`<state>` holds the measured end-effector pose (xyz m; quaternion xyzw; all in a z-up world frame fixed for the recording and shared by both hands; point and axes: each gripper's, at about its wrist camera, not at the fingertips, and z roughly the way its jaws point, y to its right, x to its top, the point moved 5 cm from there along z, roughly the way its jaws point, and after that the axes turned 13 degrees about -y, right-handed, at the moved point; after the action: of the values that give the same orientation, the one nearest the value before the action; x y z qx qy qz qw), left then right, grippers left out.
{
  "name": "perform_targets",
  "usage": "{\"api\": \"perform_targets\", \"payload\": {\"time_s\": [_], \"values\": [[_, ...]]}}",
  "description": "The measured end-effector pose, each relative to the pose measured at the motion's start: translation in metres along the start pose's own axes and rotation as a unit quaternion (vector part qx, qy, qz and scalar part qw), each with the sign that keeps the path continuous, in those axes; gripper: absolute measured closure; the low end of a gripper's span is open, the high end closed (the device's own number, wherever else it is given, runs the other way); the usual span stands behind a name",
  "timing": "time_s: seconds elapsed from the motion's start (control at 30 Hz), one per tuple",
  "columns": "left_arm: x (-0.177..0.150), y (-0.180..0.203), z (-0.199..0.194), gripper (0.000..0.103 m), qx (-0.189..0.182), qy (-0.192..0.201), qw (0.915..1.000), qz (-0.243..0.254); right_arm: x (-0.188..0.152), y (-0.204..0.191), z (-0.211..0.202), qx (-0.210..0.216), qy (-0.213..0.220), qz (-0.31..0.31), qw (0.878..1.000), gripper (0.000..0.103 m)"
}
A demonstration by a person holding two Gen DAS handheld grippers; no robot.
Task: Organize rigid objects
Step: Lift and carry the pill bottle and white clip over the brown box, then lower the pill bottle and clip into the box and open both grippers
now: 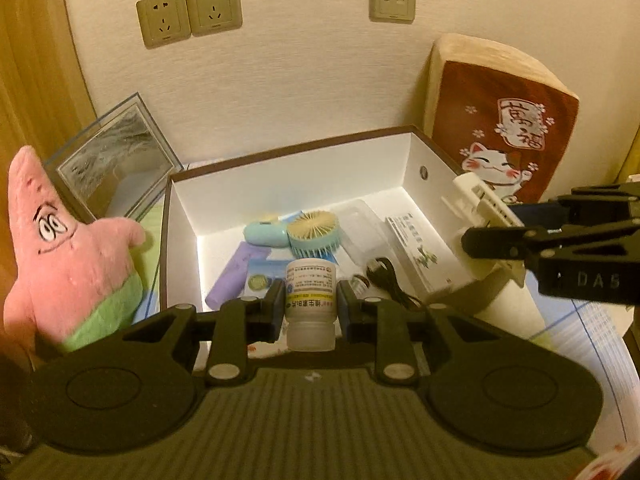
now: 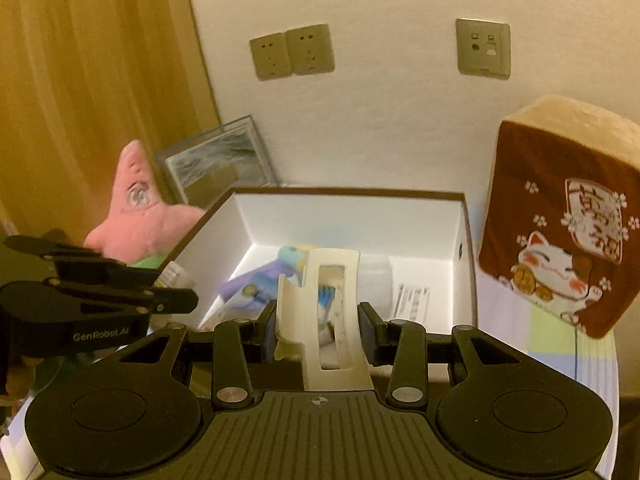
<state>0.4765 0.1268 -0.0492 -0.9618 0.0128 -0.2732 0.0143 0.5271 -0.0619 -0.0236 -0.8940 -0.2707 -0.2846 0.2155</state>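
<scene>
My left gripper (image 1: 311,305) is shut on a small white pill bottle (image 1: 310,300) with a printed label, held at the near edge of an open white box (image 1: 280,184). My right gripper (image 2: 319,324) is shut on a cream plastic holder (image 2: 334,320) with a slotted front, held over the same box (image 2: 352,216) from its near side. In the left wrist view the right gripper (image 1: 480,244) comes in from the right with that cream holder (image 1: 480,200). The left gripper (image 2: 176,300) shows at the left of the right wrist view.
Inside the box lie a teal hand fan (image 1: 314,236), a purple bar (image 1: 236,276), a black cable (image 1: 384,276), a white carton (image 1: 416,252). A pink star plush (image 1: 68,248) stands left of it, a glass frame (image 1: 116,160) behind, a brown cat cushion (image 1: 508,132) right. Wall sockets (image 1: 188,12) above.
</scene>
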Motion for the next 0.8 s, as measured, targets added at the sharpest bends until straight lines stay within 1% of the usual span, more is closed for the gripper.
{"api": "perform_targets", "payload": {"time_s": [0.13, 0.27, 0.43, 0.6, 0.8], "values": [[0.015, -0.007, 0.011, 0.079, 0.012, -0.003, 0.9999, 0.003, 0.014, 0.011, 0.012, -0.008, -0.003, 0.004, 1.000, 0.062], [0.028, -0.014, 0.024, 0.079, 0.017, -0.010, 0.9998, 0.001, 0.022, 0.020, 0.028, -0.021, -0.013, 0.000, 1.000, 0.062], [0.041, -0.023, 0.041, 0.079, 0.034, -0.020, 0.9992, 0.001, 0.032, 0.033, 0.047, -0.032, -0.026, 0.005, 0.999, 0.062], [0.053, -0.030, 0.058, 0.079, 0.043, -0.027, 0.9987, 0.002, 0.042, 0.044, 0.065, -0.040, -0.035, 0.012, 0.999, 0.062], [0.063, -0.037, 0.079, 0.079, 0.044, -0.039, 0.9983, -0.003, 0.050, 0.061, 0.086, -0.046, -0.048, 0.030, 0.997, 0.062]]}}
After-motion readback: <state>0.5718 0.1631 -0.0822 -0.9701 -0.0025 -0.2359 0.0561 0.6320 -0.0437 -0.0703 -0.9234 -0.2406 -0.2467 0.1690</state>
